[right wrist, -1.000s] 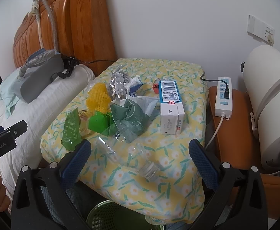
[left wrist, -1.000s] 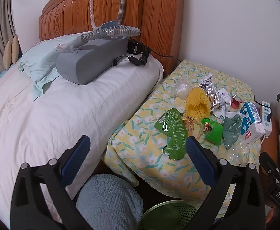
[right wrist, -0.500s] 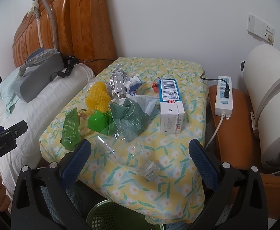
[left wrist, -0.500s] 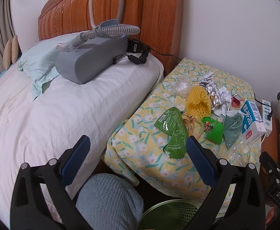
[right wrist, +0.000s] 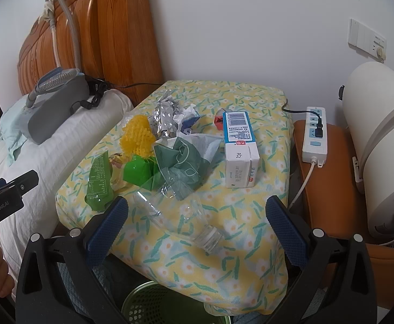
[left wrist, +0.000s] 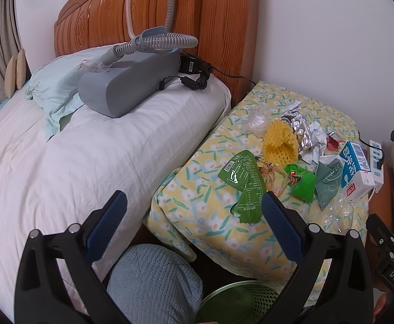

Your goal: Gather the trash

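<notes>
Both tongs, left (left wrist: 194,210) and right (right wrist: 197,214), gape wide and empty. Ahead on the tabletop (right wrist: 250,94): one carton (right wrist: 240,145), one bottle (right wrist: 178,216) nearest the right tongs, three green wrappers. One bin (right wrist: 153,305) below.

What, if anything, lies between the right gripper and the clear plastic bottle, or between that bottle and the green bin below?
Nothing visible does. The right gripper is open, and the clear plastic bottle lies on its side at the near edge of the flowered cloth, apart from the wrapper pile. The green bin sits directly below that edge, its mouth uncovered.
</notes>
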Tool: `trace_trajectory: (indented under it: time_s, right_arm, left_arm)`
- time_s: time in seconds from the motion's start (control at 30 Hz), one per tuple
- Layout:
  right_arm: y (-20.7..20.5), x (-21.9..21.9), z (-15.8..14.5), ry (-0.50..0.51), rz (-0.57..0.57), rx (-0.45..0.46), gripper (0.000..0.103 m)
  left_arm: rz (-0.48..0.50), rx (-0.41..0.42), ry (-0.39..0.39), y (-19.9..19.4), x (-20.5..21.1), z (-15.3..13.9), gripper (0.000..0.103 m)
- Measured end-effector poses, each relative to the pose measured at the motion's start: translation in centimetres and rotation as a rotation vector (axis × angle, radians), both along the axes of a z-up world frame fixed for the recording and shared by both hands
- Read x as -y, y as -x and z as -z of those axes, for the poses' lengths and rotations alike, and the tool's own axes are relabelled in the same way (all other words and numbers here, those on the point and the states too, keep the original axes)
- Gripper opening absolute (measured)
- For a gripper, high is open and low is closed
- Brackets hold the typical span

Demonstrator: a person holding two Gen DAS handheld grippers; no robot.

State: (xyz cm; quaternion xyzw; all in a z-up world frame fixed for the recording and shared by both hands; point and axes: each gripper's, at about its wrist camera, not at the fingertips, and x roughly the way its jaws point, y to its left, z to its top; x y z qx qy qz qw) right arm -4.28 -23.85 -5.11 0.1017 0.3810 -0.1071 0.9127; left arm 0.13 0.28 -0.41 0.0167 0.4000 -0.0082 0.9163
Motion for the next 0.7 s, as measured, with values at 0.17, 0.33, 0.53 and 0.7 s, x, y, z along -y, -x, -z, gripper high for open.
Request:
trace_trajectory:
  time_s: [0.17, 0.33, 0.53, 0.7]
  right_arm:
    - [0.0, 0.1, 0.0, -0.002, 0.003, 0.001, 0.101]
    - [0.0, 0.3, 0.1, -0.006, 0.007, -0.005, 0.101]
    - [-0.1, 0.7, 0.5, -0.017, 0.015, -0.008, 0.101]
    - [-0.2, 1.1, 0.8, -0.037, 0.015, -0.003, 0.101]
  left_arm:
    - [-0.001, 0.001, -0.003, 0.0, 0.0, 0.2, 0.095]
    - [0.024, 0.009, -0.01, 0.0, -0.3, 1.0, 0.095]
    - [0.086, 0.073, -0.016, -1.4, 0.1, 2.2, 0.095]
    - [0.135, 0.138, 0.079, -2.9, 2.1, 3.4, 0.095]
